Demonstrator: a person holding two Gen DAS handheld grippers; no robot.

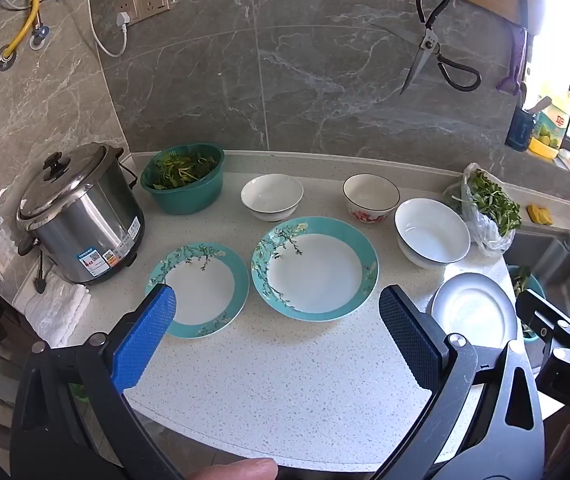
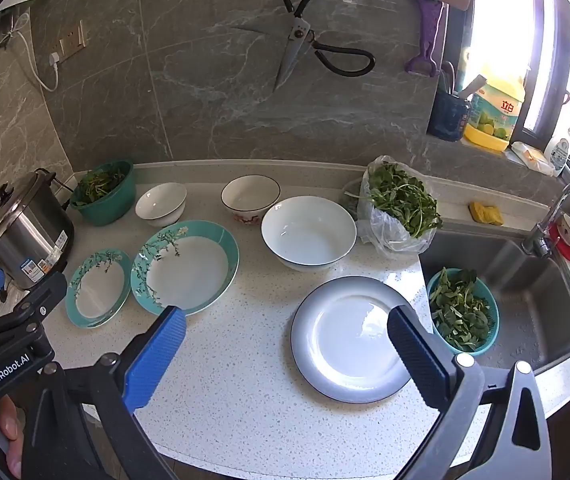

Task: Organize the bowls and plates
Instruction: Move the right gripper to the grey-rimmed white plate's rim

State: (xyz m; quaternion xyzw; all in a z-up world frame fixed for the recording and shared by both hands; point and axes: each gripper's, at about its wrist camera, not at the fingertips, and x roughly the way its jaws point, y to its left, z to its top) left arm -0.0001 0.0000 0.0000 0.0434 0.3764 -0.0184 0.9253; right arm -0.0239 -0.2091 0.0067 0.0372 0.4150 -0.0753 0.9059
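- Right view only: steel sink [image 2: 525, 304], teal basket of greens [image 2: 463, 310] at 3 o'clock.
- Left tongs [image 1: 277, 312], right tongs [image 2: 287, 332]: both apart, empty.
- Glossy round grey-rimmed plate [image 2: 349, 338]; speckled desk [image 2: 245, 380].

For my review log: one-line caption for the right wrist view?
Open right gripper above counter, between large teal plate and grey-rimmed plate; bowls behind.

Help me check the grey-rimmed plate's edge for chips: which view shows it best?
The right wrist view: the grey-rimmed plate lies nearly whole there. In the left wrist view the plate sits at the side, partly behind a finger.
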